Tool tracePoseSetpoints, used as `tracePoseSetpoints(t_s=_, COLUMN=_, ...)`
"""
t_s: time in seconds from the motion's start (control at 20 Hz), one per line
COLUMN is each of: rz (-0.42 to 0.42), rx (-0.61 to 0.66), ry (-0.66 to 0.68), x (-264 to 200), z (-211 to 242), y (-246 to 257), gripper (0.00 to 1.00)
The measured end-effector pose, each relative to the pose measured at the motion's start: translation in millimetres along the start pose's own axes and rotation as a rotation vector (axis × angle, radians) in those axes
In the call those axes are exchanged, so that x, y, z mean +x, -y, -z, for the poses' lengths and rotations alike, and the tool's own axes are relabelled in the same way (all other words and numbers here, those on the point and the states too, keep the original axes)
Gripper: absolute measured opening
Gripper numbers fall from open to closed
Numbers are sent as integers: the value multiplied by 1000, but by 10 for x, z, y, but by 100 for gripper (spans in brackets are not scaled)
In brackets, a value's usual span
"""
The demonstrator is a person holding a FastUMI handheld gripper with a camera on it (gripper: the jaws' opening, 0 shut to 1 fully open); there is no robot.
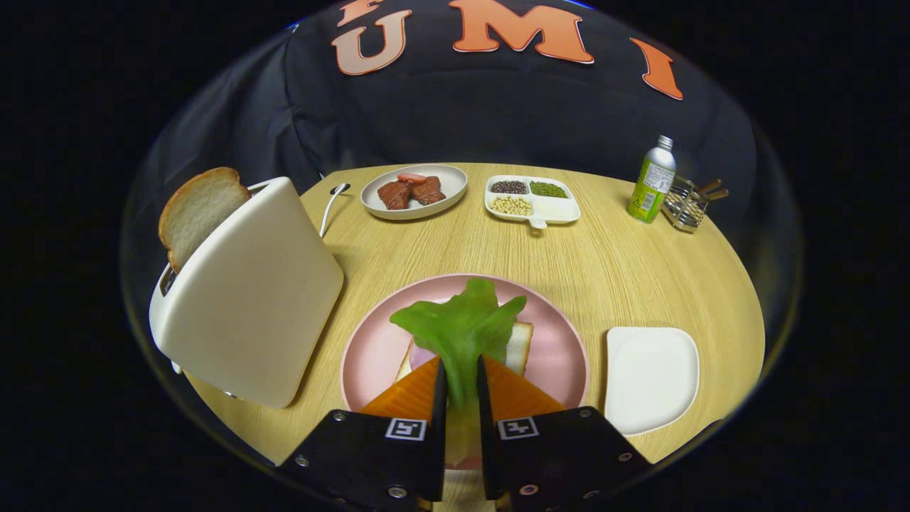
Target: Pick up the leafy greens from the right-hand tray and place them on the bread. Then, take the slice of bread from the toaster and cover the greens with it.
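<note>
The gripper [461, 387] was pinching the leafy greens [462, 328] by the stem end, both fingers [439, 398] pressed vs. it w/ just a narrow gap between them. The leaf fanned out ahead of the fingertips, hanging over the pink plate [554, 355]. On that plate lay a slice of bread [521, 345], mostly hidden under the leaf & fingers; something pale pink showed on it at the leaf's left edge, can't tell what. Whether the greens touched the bread or hung just above it: can't tell. Right of the pink plate, apart from it, sat the white tray [650, 377] w/ nothing on it. Left of the plate stood the white toaster [249, 299], tilted in this lens, w/ a 2nd bread slice [197, 210] sticking up from its slot; its cord [328, 210] ran back across the wooden table [604, 270]. Far side of the table: a grey-white oval dish [448, 186] w/ reddish-brown pieces, next to it a divided white dish [558, 210] holding dark, green & pale beans in 3 of its compartments. Far right: a green-labelled bottle [652, 181] upright, just beside a wire holder [686, 203] w/ sticks in it.
</note>
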State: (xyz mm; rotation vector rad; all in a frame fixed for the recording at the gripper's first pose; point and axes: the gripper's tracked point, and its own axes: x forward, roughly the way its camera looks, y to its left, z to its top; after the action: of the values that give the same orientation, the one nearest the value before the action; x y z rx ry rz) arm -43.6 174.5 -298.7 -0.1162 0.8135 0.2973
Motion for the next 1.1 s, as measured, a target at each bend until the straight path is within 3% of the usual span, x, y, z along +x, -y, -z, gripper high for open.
tracePoseSetpoints(t_s=0.05, rz=7, rx=1, ry=-1, x=8, z=9, y=-2, gripper=26)
tracePoseSetpoints(t_s=0.2, rz=29, rx=-7, ry=1, x=-6, z=17, y=39, gripper=51)
tracePoseSetpoints(t_s=0.6, rz=71, rx=14, ry=48, x=-149, z=-144, y=52, gripper=87)
tracePoseSetpoints(t_s=0.8, rz=89, rx=49, ry=73, x=-261, z=-315, y=26, gripper=98)
tracePoseSetpoints(t_s=1.1, rz=122, rx=31, ry=144, x=-465, z=-709, y=-127, gripper=98)
